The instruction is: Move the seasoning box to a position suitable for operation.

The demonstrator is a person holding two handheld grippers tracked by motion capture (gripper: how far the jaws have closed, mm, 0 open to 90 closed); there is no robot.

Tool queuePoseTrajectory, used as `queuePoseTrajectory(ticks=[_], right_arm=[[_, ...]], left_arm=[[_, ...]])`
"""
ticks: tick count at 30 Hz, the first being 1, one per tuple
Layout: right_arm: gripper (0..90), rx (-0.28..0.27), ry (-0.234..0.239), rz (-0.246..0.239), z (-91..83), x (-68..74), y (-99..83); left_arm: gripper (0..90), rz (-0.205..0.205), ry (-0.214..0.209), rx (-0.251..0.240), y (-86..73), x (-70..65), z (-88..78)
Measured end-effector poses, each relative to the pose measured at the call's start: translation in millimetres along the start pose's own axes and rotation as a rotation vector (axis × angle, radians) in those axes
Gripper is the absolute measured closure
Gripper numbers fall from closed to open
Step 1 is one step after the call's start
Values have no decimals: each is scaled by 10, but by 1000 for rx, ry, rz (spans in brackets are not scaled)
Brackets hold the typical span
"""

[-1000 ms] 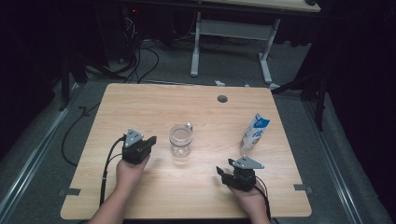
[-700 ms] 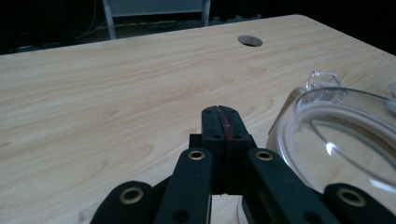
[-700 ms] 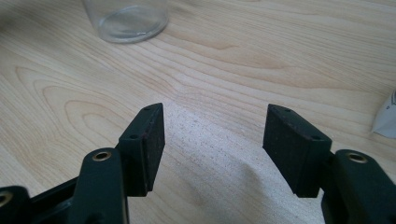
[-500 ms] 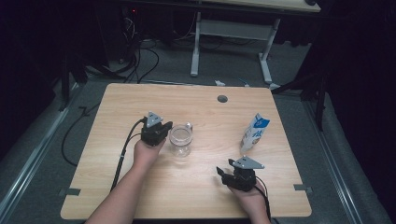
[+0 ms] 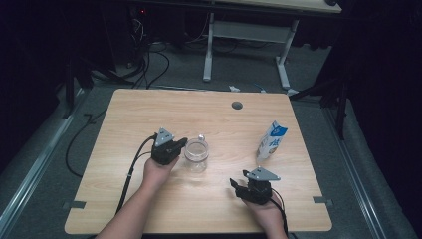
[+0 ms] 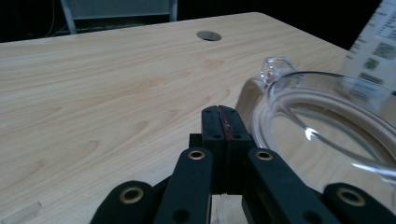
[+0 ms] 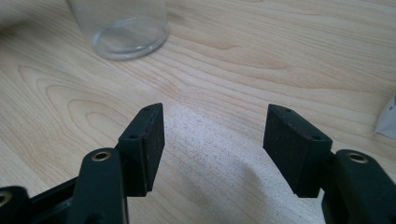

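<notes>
Presently, the left gripper [image 5: 180,145] sits just beside the clear glass jar with an open mouth [image 5: 196,155], which stands upright near the middle of the light wooden table [image 5: 129,114]. In the left gripper view the two black jaws are pressed together with nothing between them, their tips [image 6: 223,122] level with the jar's rim [image 6: 299,98] and just to its side; whether they touch the glass cannot be told. The right gripper [image 5: 247,185] rests nearer the person's edge of the table, well apart from the jar, its jaws spread wide over bare wood in the right gripper view [image 7: 212,140], where the jar's base [image 7: 128,32] shows farther off. The blue-and-white paper carton [image 5: 271,141] stands upright to the right of the jar, near but not touching it. The step in hand appears to be taking hold of the jar with the left gripper. To do it well, spread the jaws before advancing, since pressed-together tips can only push the glass. Set one jaw inside the mouth and one outside, or take the wall squarely across the body. Close slowly, as smooth glass is likely to slip or tip under an off-centre pinch. Keep the approach level with the table so that the jar does not slide toward the carton.
</notes>
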State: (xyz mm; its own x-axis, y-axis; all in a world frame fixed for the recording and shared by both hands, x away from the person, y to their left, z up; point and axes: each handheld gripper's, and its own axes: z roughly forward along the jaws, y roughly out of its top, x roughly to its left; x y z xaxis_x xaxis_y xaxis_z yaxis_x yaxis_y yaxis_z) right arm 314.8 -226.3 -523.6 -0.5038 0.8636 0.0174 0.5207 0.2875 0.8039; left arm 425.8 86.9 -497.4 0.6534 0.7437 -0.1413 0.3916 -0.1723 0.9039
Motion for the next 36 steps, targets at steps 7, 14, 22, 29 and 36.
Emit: queuePoseTrajectory(ticks=[7,14,22,29,36], right_arm=[[388,-5,2,-5,-5,4,3],[386,-2,0,-1,8,6,1],[383,-6,-1,0,9,-12,4],[377,-4,-2,-3,16,5,-1],[375,-9,-1,-5,7,-3,2]], left_arm=[[900,17,-18,-3,-104,-190,-158],[900,13,-39,-12,-203,-333,-267],[900,0,-52,-13,-304,-396,-310],[899,13,-53,-8,-358,-444,-353],[898,10,6,15,-334,-330,-270]])
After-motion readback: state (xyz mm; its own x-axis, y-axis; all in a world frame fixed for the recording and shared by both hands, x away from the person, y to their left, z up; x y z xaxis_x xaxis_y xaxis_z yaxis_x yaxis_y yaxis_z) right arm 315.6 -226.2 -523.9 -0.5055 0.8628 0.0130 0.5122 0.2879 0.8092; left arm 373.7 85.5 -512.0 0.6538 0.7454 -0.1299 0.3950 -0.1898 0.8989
